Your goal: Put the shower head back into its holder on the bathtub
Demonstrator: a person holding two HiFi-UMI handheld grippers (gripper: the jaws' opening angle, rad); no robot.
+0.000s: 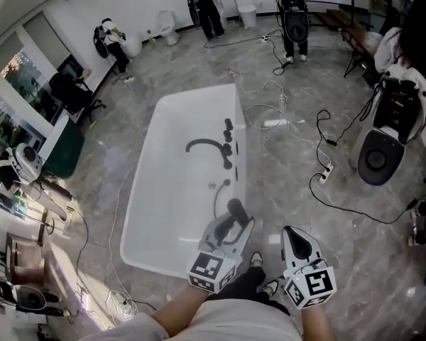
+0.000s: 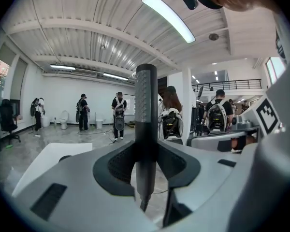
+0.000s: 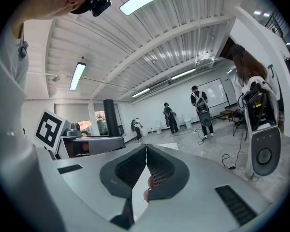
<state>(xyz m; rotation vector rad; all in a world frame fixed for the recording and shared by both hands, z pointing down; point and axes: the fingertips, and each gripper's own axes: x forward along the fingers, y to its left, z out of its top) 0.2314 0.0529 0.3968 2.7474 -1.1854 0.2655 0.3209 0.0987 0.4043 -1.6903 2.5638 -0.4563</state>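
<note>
The white bathtub [image 1: 150, 142] stands on the grey floor in front of you. A curved black spout [image 1: 204, 145] arches over its basin from a row of black fittings [image 1: 228, 150] on the right rim; which of them is the holder cannot be made out. A thin dark hose [image 1: 216, 196] runs from that rim, along the tub's near end, up to the shower head [image 1: 236, 209].

Your left gripper [image 1: 239, 224] is clamped on the shower head and holds it above the tub's near right corner, apart from the fittings. It is a slim, dark grey stick standing upright between the pads, with a finely dotted upper part.

Your right gripper [image 1: 292, 230] hangs beside it over the floor, jaws pressed together on nothing.
</note>
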